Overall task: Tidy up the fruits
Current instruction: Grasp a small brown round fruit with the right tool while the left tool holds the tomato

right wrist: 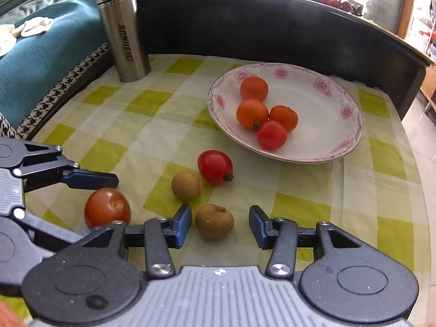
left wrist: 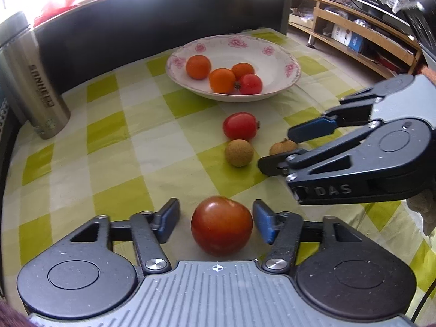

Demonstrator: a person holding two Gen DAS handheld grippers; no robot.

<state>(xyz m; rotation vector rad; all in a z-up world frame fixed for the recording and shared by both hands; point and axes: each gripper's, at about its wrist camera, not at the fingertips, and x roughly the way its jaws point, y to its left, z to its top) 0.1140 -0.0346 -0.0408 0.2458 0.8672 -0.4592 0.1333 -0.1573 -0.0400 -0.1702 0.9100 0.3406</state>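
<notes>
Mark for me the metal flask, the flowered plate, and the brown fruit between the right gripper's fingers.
metal flask [right wrist: 124,30]: right wrist view, on the middle of its steel body.
flowered plate [right wrist: 327,100]: right wrist view, on the bare white inside.
brown fruit [right wrist: 214,221]: right wrist view, on its centre, apart from both pads.

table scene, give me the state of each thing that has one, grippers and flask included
left gripper: open, around the big tomato, not clamped
right gripper: open, around a longan
plate: upright, holding four fruits
flask: upright, lid on
small tomato: loose on the cloth
other longan: loose on the cloth
</notes>
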